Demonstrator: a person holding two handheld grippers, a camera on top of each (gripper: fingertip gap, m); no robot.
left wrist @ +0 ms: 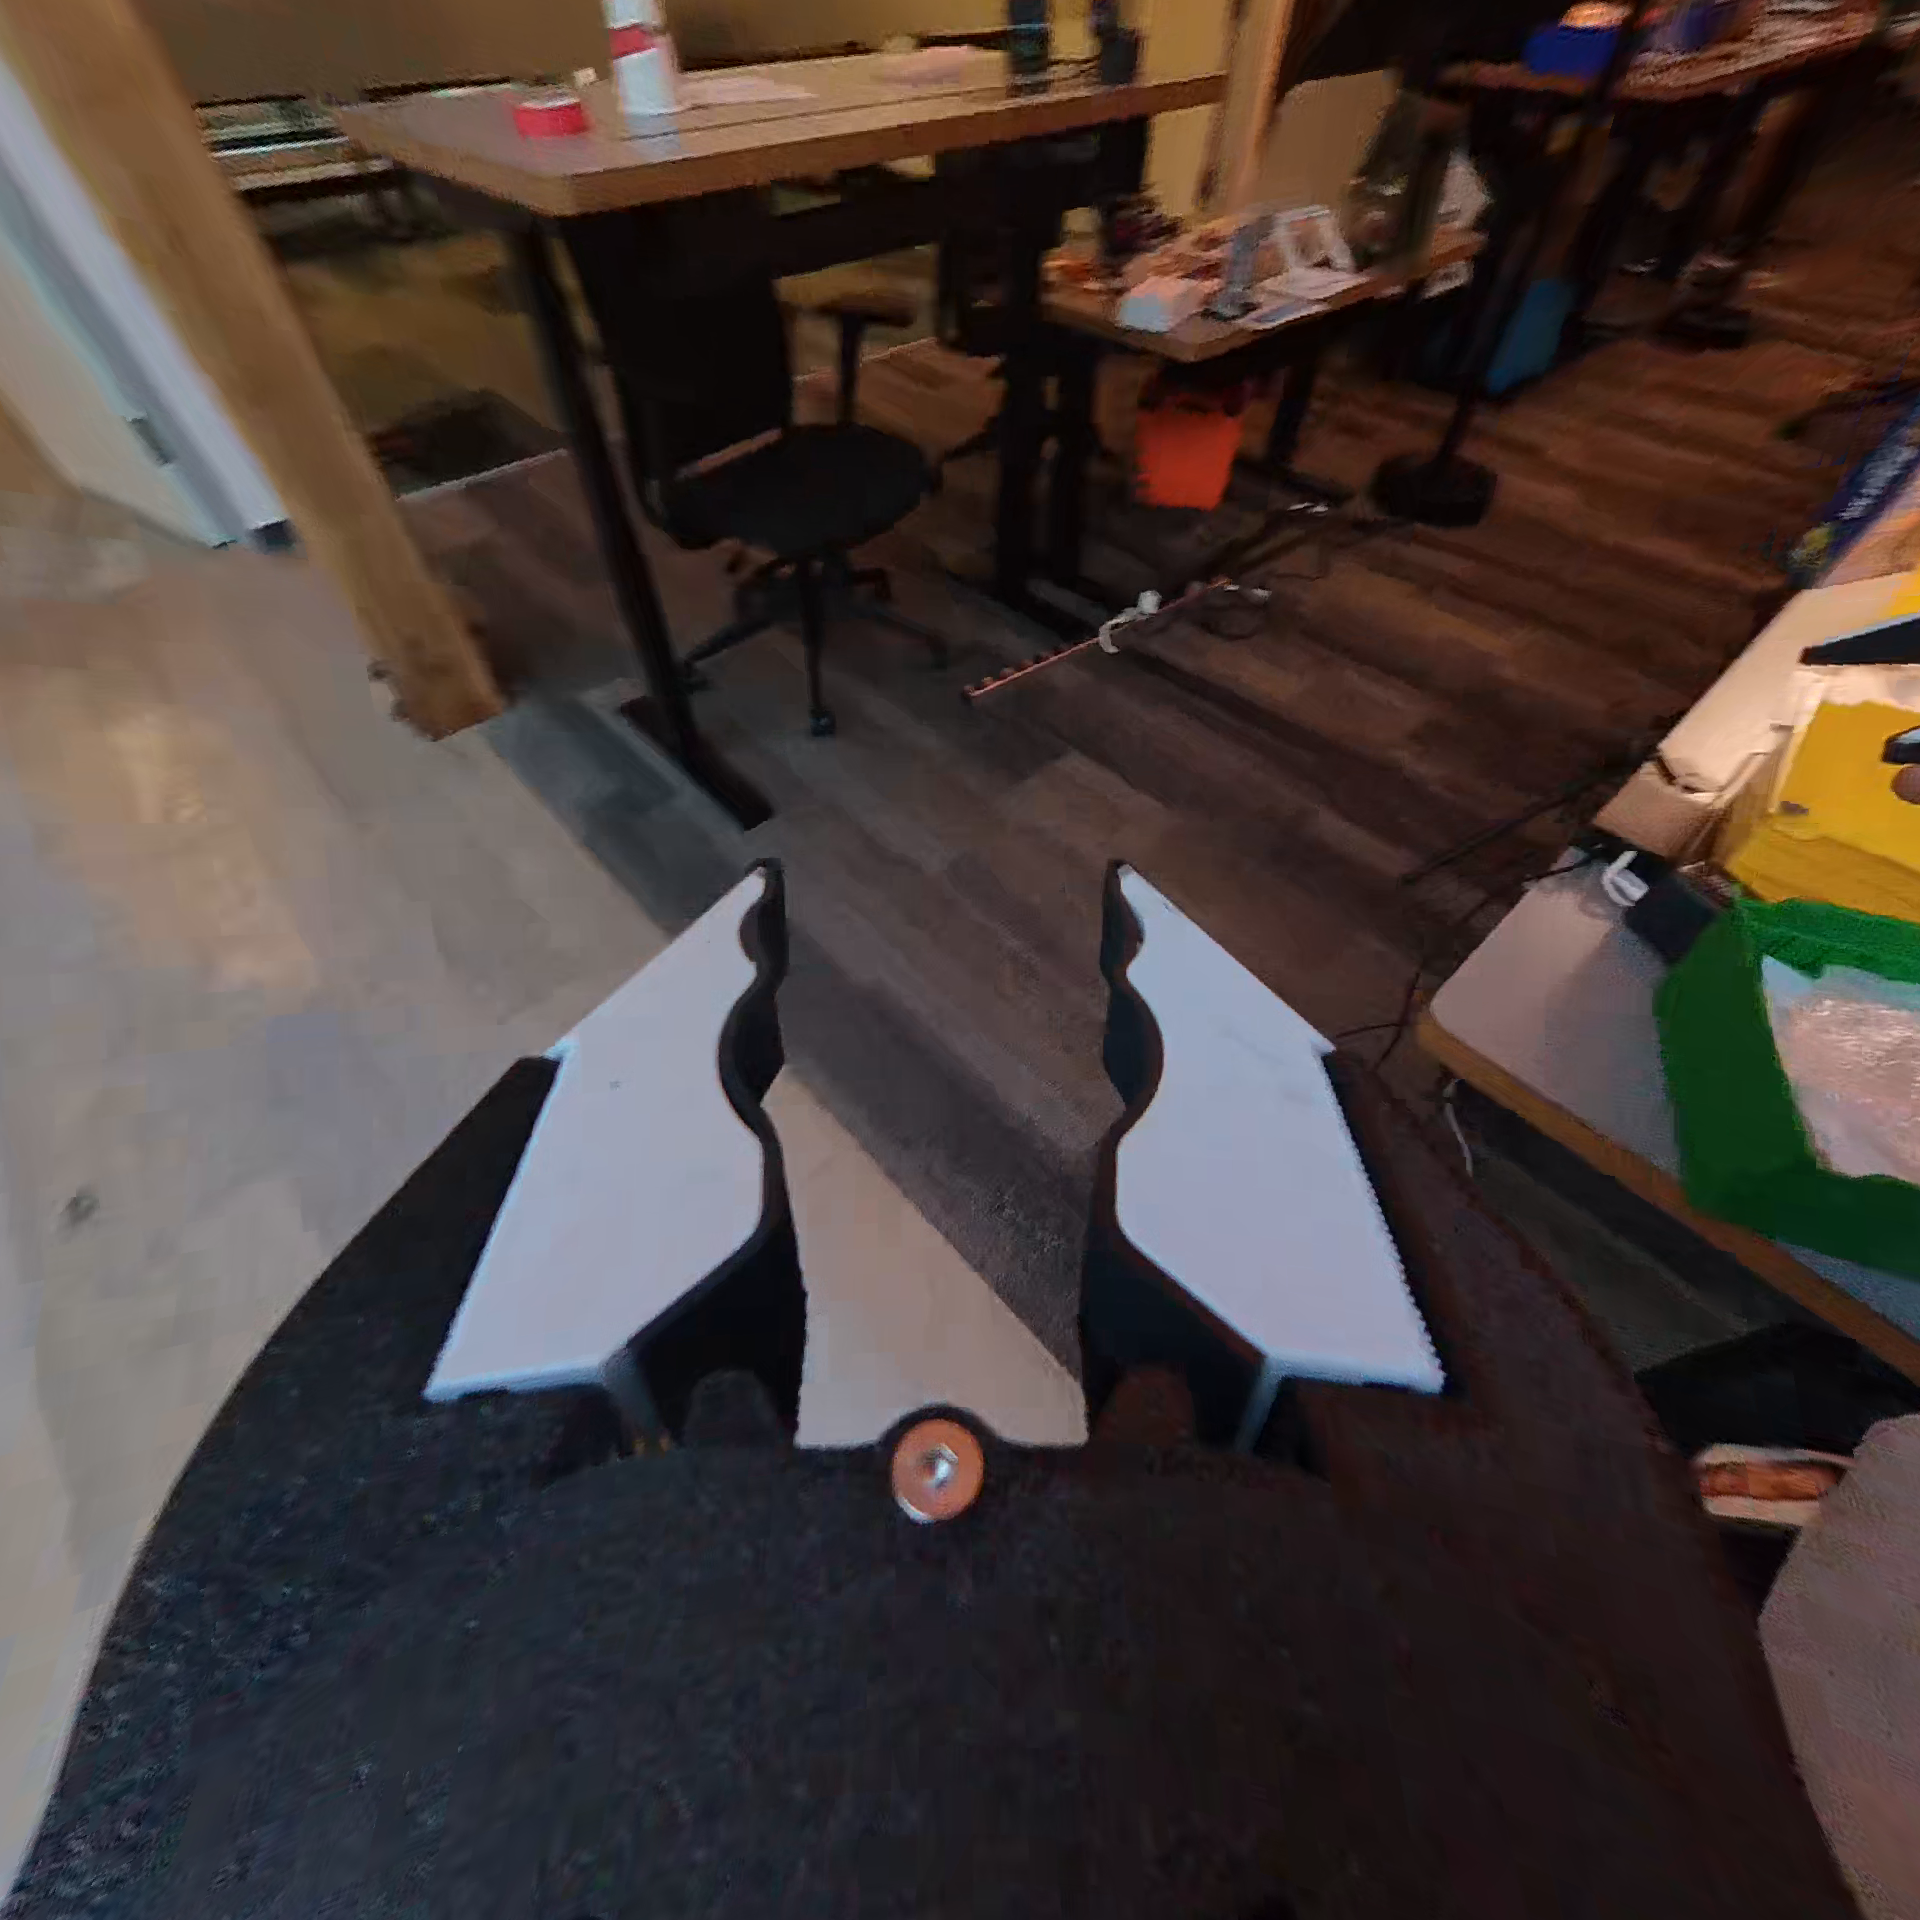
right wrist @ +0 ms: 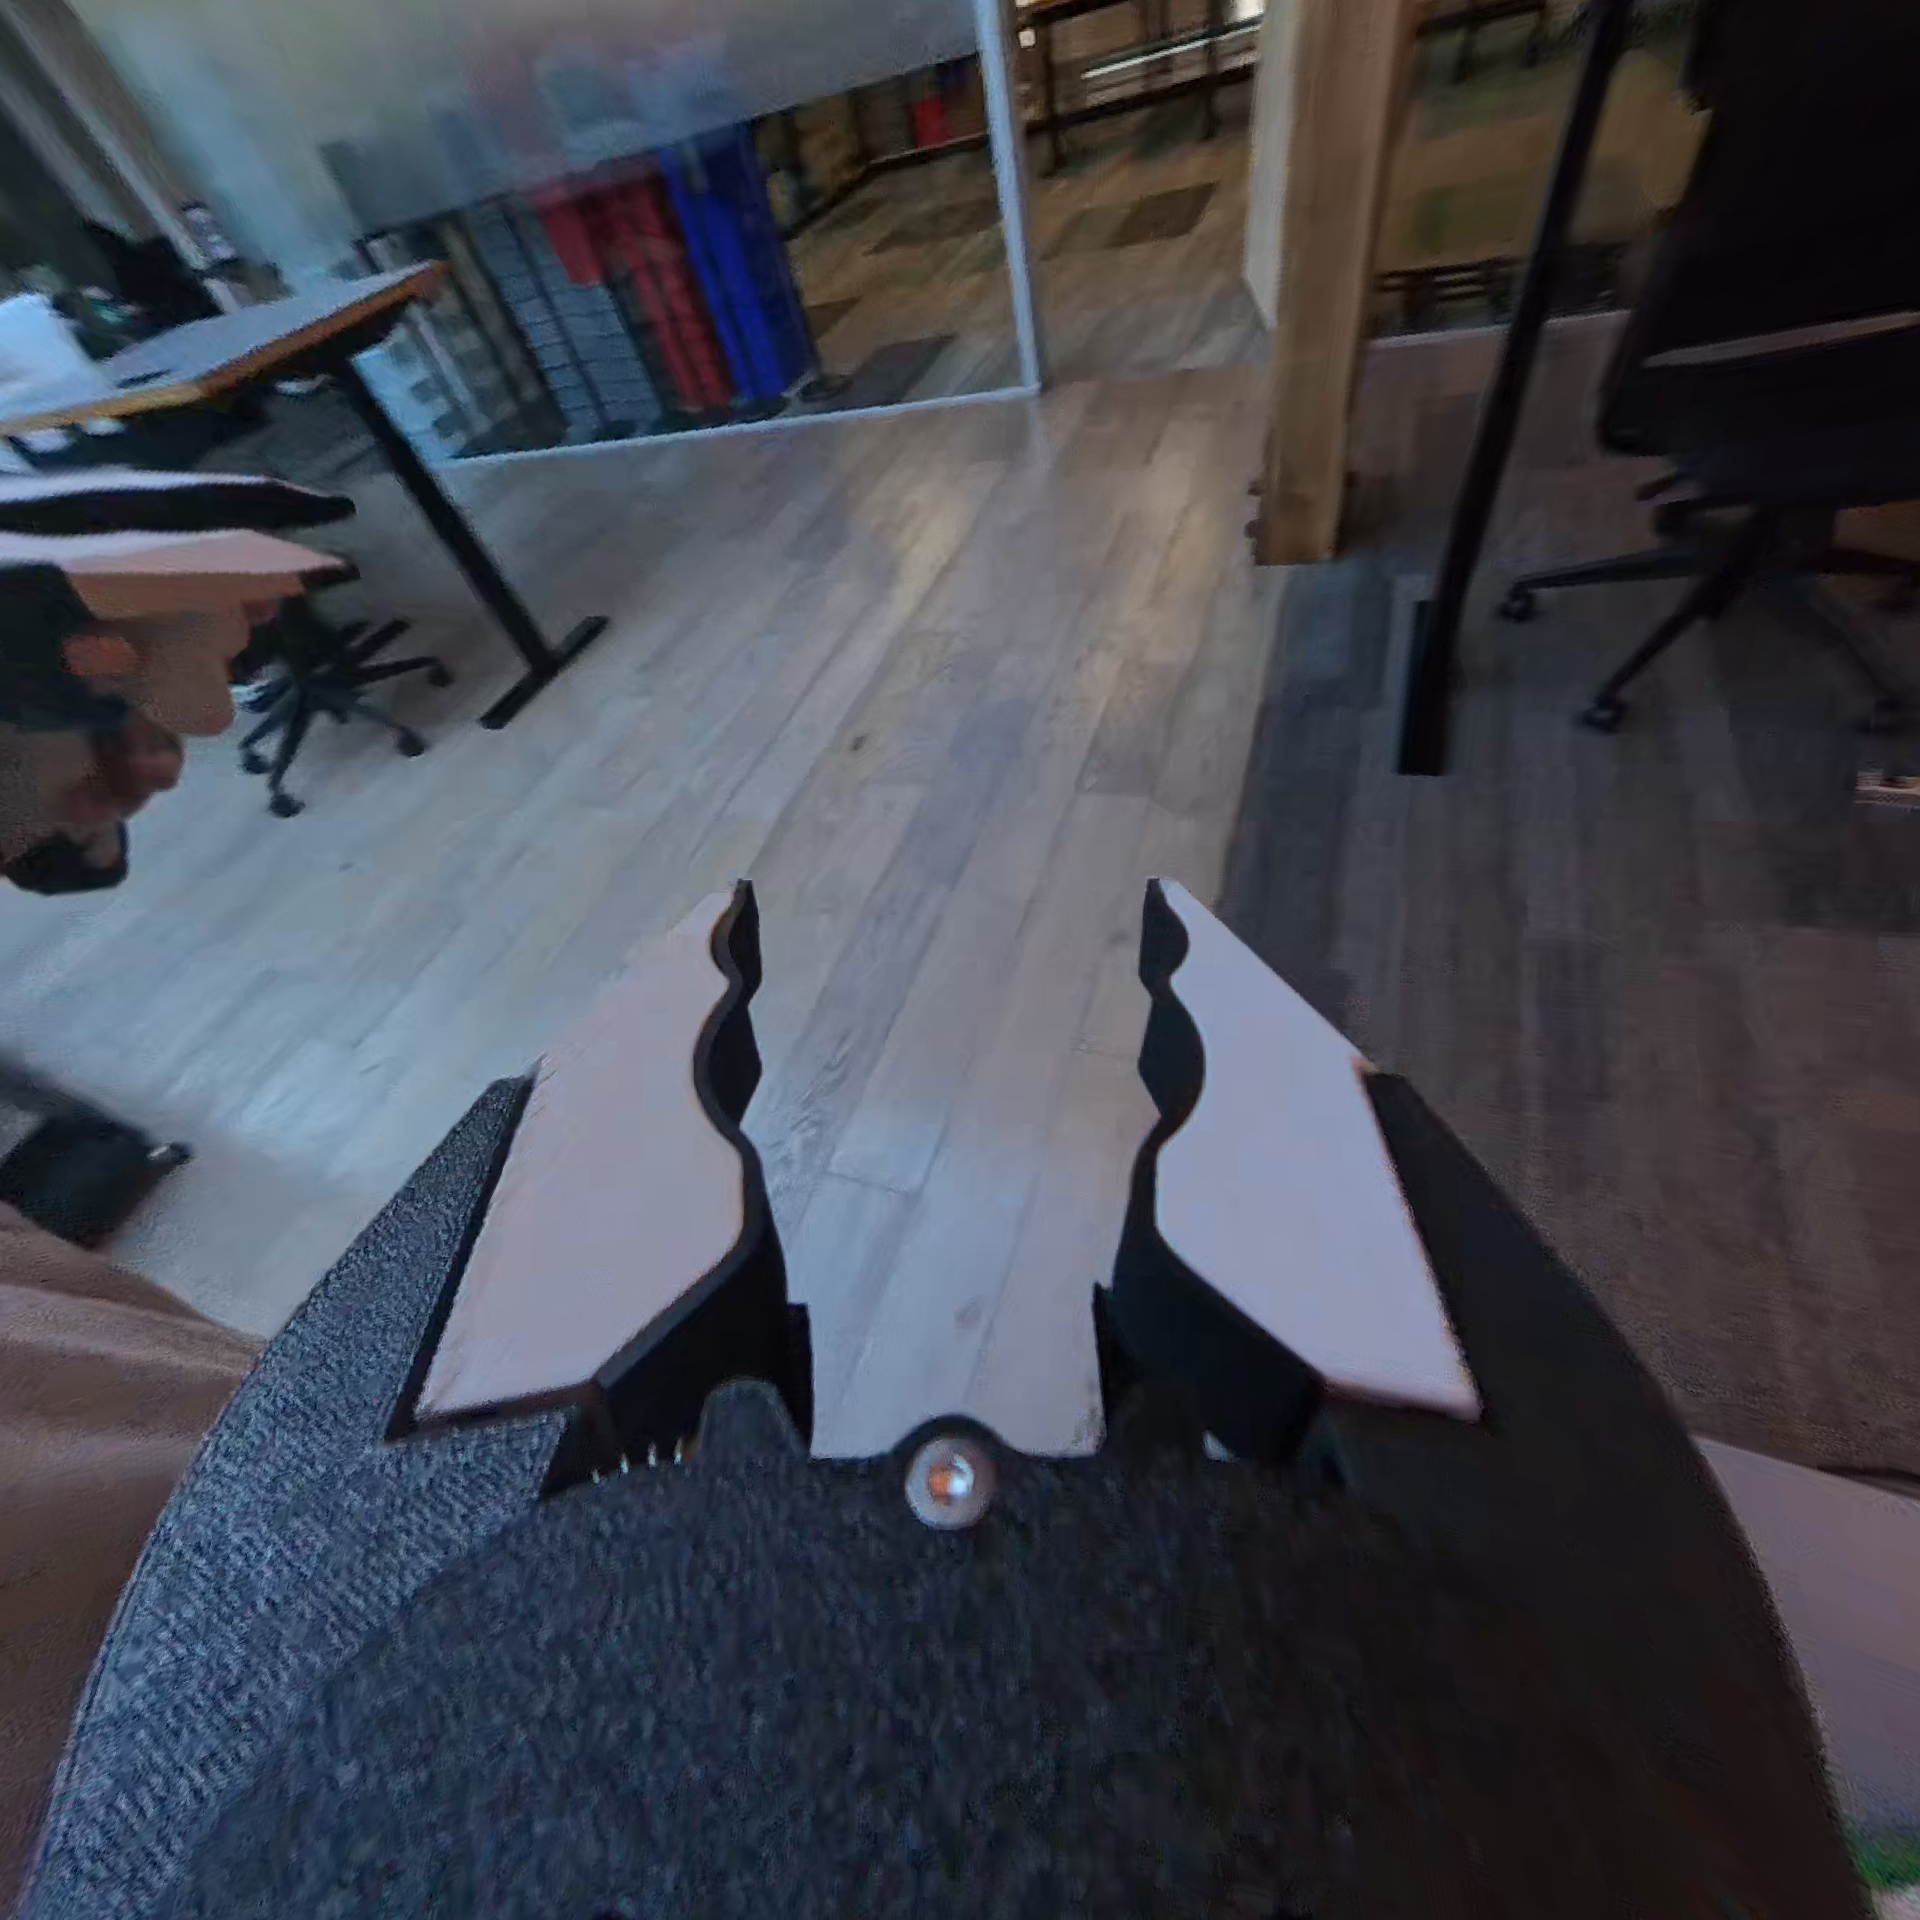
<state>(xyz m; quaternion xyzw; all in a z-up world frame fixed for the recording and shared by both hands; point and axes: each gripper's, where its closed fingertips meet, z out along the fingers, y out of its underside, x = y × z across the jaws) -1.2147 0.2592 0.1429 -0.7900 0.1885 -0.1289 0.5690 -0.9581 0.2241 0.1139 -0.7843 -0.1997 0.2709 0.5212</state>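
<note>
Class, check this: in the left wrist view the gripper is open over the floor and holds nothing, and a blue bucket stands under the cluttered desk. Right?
Not quite. The left wrist view shows the bucket is orange, not blue. The left gripper is open and empty over the floor.

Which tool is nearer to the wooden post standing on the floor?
Left, probably. The wooden post stands ahead-left of the left tool, its base large and low in view. For the right tool it is ahead-right, smaller and higher.
</note>
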